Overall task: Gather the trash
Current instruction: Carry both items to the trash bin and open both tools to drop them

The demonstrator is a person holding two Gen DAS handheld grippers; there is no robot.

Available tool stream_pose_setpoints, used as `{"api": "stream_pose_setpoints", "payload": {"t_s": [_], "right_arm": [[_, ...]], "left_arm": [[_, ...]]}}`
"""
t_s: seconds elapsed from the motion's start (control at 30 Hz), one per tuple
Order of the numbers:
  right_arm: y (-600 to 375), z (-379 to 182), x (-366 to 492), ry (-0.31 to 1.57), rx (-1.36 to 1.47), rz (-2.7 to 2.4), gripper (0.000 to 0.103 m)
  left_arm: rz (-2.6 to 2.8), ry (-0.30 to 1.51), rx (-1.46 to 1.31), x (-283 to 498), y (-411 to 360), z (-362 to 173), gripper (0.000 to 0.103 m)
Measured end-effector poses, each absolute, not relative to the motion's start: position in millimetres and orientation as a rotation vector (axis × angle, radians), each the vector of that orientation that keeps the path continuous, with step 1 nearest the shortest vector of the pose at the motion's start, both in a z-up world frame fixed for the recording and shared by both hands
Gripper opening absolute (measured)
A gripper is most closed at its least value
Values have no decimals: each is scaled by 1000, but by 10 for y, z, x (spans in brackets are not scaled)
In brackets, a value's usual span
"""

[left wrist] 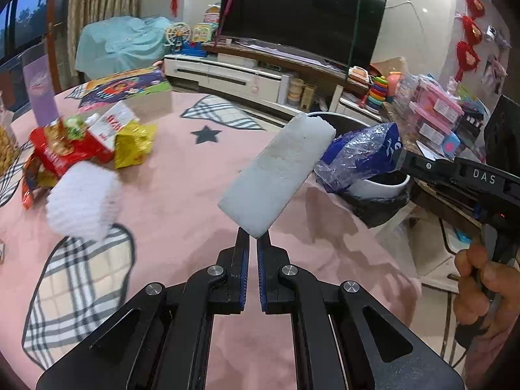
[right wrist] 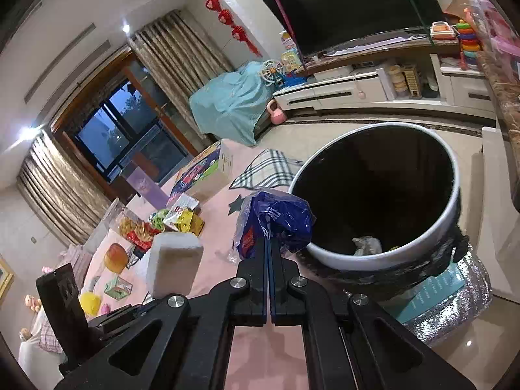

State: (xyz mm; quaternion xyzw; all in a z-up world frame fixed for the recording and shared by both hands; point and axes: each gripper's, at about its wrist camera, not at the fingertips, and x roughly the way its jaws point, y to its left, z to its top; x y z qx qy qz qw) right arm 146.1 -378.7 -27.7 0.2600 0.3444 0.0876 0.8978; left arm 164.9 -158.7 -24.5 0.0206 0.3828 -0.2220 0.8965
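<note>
Trash is mid-carry: the right gripper (right wrist: pixel 269 243) pinches a blue bag (right wrist: pixel 276 221) beside the bin (right wrist: pixel 386 261); the left gripper (left wrist: pixel 253 243) clamps a foam block (left wrist: pixel 276 175) over the table (left wrist: pixel 195 195). Next, I'd say, bag over rim, release.

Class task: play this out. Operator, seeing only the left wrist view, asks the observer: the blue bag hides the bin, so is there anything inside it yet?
Observer: Yes, crumpled pale trash lies at the bottom of the bin.
Operator: Is the right gripper shut on the bag?
Observer: Yes, the right gripper pinches the blue plastic bag just beside the rim.
Operator: Anything next to the bin?
Observer: A silver foil pouch lies on the floor.
</note>
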Motion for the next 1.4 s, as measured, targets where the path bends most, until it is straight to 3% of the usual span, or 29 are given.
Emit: {"api": "stream_pose_setpoints", "payload": {"t_s": [1.4], "right_arm": [[-4807, -417, 1547, 708, 632, 22, 0]], "left_arm": [[-547, 839, 230, 2091, -2865, -173, 6]]}}
